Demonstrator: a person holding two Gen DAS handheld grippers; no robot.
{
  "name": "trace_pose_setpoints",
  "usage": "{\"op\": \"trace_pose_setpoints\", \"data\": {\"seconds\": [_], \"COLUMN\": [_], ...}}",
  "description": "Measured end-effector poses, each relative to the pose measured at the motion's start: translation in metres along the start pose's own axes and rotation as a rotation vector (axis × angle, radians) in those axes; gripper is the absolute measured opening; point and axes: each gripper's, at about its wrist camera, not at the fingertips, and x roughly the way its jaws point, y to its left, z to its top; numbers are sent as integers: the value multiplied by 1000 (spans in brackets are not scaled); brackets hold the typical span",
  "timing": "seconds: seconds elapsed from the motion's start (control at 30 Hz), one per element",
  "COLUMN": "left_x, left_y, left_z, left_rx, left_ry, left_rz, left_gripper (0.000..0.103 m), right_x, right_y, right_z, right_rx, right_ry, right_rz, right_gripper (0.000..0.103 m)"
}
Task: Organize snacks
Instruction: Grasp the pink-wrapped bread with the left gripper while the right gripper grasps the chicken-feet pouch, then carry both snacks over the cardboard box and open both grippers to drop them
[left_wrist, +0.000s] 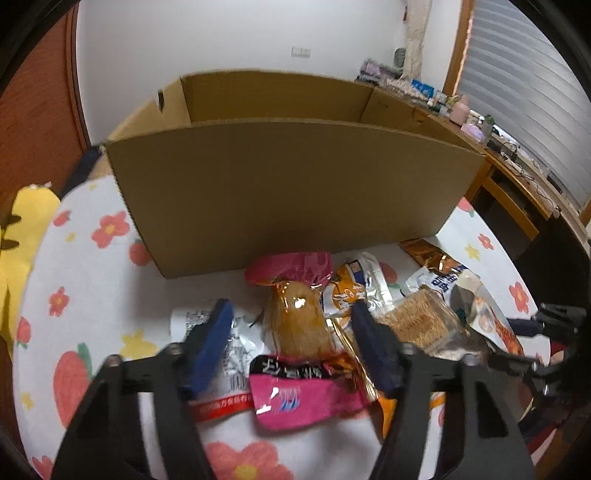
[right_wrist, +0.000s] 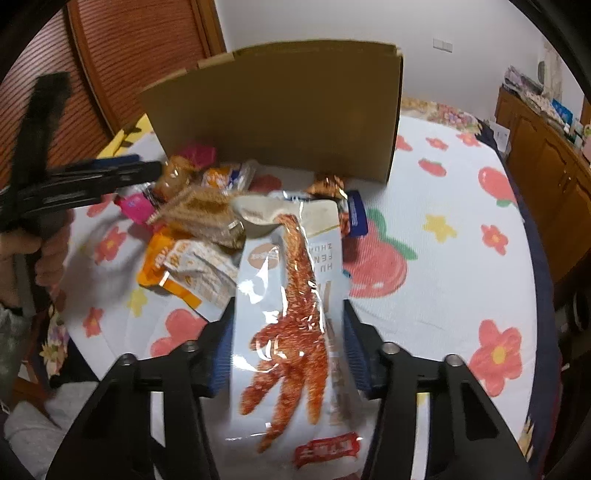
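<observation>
My left gripper (left_wrist: 291, 314) is open over a pile of snacks, its blue fingers either side of a pink-ended bread packet (left_wrist: 295, 321). A silver wrapper (left_wrist: 236, 339), an orange-and-silver packet (left_wrist: 354, 288) and a cracker pack (left_wrist: 421, 321) lie around it. My right gripper (right_wrist: 288, 314) is shut on a long white bag showing a red chicken foot (right_wrist: 291, 317), held between its blue pads. The left gripper (right_wrist: 147, 170) shows at the left of the right wrist view. An open cardboard box (left_wrist: 295, 192) stands just behind the pile; it also shows in the right wrist view (right_wrist: 280, 110).
The round table (right_wrist: 443, 288) has a white cloth with red flowers and strawberries. A yellow cloth (left_wrist: 22, 236) lies at its left edge. A wooden sideboard (left_wrist: 517, 173) with clutter stands at the right. A hand (right_wrist: 40, 258) holds the left gripper.
</observation>
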Motion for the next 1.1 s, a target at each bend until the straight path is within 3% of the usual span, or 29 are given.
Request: {"op": "trace_pose_setpoints", "data": {"seconds": [0.37,0.43,0.47,0.8,1.1], "left_x": [26,27,28,12,-33], "left_y": [-3,-4,-3,-3,2], "left_z": [3,1,2,-8,-11], "left_rx": [7,11,7,21,15], "left_ry": [94,100,100,36,-92], "left_rz": [-14,-13,-16,-44,-72], "left_gripper": [52,37,37,34,34], "right_x": [-12,-16,-17,-21,-31], "right_y": [-2,-2,-1,7,12], "right_z": [3,3,3,4,8], "right_rx": [35,43,44,32,23], "right_ry": [-45,-57,-63,-82,-123], "right_rz": [74,77,75,62,54], "right_gripper": [44,44,44,45,45]}}
